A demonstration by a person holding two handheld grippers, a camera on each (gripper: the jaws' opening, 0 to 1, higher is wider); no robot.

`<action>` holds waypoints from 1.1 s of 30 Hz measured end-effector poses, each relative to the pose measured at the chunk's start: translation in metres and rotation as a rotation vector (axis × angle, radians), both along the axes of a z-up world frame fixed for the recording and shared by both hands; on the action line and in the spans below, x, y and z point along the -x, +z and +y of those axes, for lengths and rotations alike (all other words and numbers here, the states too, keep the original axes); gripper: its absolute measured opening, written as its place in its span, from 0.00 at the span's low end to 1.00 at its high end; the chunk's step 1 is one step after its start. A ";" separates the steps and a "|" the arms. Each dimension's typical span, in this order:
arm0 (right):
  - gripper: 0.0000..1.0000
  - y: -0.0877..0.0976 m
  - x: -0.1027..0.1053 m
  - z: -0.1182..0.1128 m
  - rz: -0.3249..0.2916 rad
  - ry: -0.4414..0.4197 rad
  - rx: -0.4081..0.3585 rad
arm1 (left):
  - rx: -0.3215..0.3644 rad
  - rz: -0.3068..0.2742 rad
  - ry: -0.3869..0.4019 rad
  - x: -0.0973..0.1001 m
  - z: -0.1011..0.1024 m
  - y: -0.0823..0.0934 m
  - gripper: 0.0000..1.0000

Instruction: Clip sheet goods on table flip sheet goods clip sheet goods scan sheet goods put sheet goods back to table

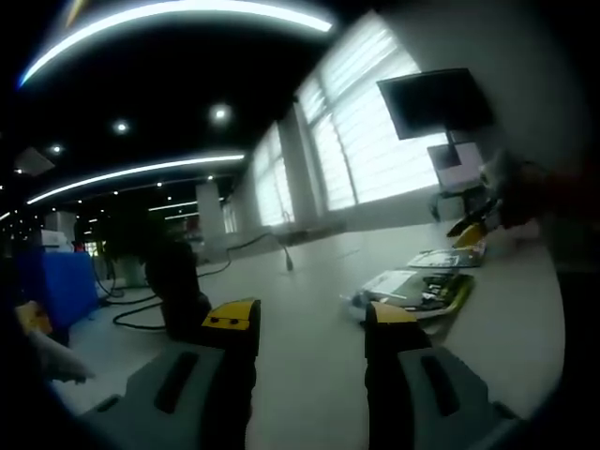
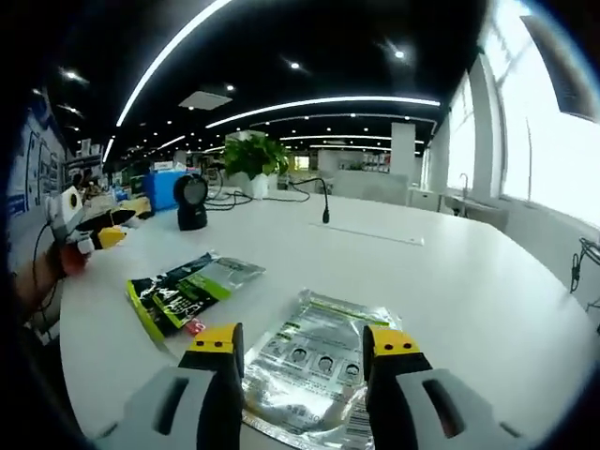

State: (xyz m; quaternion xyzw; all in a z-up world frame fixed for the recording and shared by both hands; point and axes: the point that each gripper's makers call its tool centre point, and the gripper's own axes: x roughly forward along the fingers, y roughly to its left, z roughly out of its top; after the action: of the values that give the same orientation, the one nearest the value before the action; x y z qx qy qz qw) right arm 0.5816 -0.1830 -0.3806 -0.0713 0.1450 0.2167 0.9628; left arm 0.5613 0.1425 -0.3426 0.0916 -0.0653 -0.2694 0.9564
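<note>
Table (image 2: 469, 281), white and wide, carries everything. On it lies the silver sheet pack (image 2: 314, 361), just ahead of the right gripper (image 2: 305, 342) — jaws spread, gripping nothing. Beside the pack, toward the scanner (image 2: 192, 202), sits a green-black pouch (image 2: 183, 291). Left gripper (image 1: 309, 319) hangs with jaws spread too — both packs (image 1: 417, 291) lie further along the table.

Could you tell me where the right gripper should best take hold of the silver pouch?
Probably by its near edge, coming in low from the gripper's side. The silver pouch lies flat on the table right ahead of the open right gripper, its near end between the jaws. It is thin, so pinching an edge suits better than a top-down grab. The green pouch lies apart, to the left.
</note>
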 end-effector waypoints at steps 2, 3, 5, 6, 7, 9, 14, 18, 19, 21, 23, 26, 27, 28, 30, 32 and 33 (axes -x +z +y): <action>0.45 0.003 -0.003 -0.003 -0.020 -0.002 0.019 | 0.001 0.000 0.000 0.000 0.000 0.000 0.37; 0.44 0.004 -0.005 -0.004 -0.021 -0.004 0.022 | 0.001 0.000 -0.001 0.000 0.000 0.000 0.37; 0.42 0.008 -0.010 -0.007 -0.026 0.000 0.030 | -0.001 0.000 -0.001 0.000 0.000 0.000 0.37; 0.40 0.009 -0.012 -0.009 -0.030 -0.001 0.037 | 0.000 0.000 -0.001 0.000 0.000 0.000 0.37; 0.38 0.010 -0.016 -0.012 -0.032 -0.004 0.041 | 0.000 0.001 -0.001 0.000 0.000 0.000 0.37; 0.36 0.011 -0.023 -0.019 -0.028 -0.016 0.057 | 0.000 0.001 -0.002 -0.001 0.001 0.000 0.37; 0.32 0.020 -0.030 -0.030 -0.062 0.002 0.088 | -0.001 0.000 0.000 -0.001 0.001 0.000 0.37; 0.28 0.022 -0.037 -0.036 -0.062 0.013 0.105 | -0.001 -0.001 0.000 0.001 -0.001 0.001 0.37; 0.28 0.020 -0.041 -0.038 -0.049 0.021 0.101 | -0.003 -0.001 -0.002 0.001 -0.002 0.001 0.37; 0.28 0.019 -0.042 -0.038 -0.041 0.026 0.109 | -0.008 0.000 -0.005 0.002 -0.003 0.000 0.37; 0.28 0.017 -0.044 -0.040 -0.026 0.032 0.124 | -0.008 0.000 -0.006 0.002 -0.003 0.000 0.37; 0.29 0.019 -0.048 -0.042 -0.021 0.034 0.123 | -0.002 -0.001 -0.004 0.003 -0.003 0.001 0.37; 0.29 0.018 -0.049 -0.041 -0.014 0.035 0.116 | -0.003 -0.001 -0.003 0.003 -0.003 0.001 0.37; 0.29 0.018 -0.049 -0.041 -0.009 0.034 0.112 | -0.003 0.000 -0.004 0.003 -0.004 0.001 0.37; 0.29 0.017 -0.051 -0.041 0.001 0.036 0.121 | -0.003 0.000 -0.004 0.004 -0.004 0.001 0.37; 0.29 0.017 -0.052 -0.041 0.005 0.038 0.134 | -0.002 0.000 -0.004 0.003 -0.004 0.001 0.37; 0.29 0.017 -0.053 -0.041 0.011 0.039 0.132 | -0.003 0.000 -0.004 0.003 -0.004 0.001 0.37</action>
State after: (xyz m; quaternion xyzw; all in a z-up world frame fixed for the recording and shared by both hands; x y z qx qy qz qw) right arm 0.6346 -0.2238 -0.3636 -0.1366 0.1628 0.2260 0.9507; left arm 0.5584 0.1386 -0.3421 0.0928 -0.0653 -0.2715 0.9557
